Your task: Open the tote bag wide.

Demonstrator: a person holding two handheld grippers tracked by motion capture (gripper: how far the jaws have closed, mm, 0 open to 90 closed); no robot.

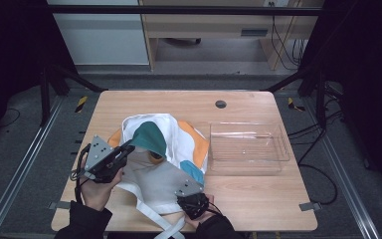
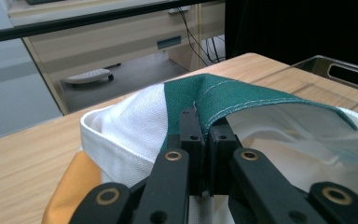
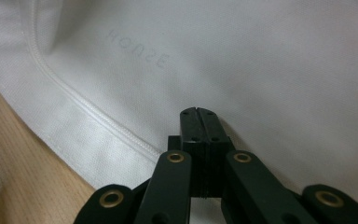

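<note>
Left claw (image 2: 204, 128) pinches the bag (image 1: 164, 149) rim; right claw (image 3: 199, 116), closed, presses it flat; lift slowly, keeping the bottom pinned

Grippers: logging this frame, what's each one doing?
Left gripper: shut on the bag.
Right gripper: shut, empty, over the bag.

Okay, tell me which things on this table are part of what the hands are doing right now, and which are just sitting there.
In use:
- cloth bag, white with green, orange and teal patches
- left gripper, shut on the bag's green edge
- right gripper, jaws shut, over the white fabric

Just sitting there:
- clear plastic tray, apparently empty
- wooden table
</note>
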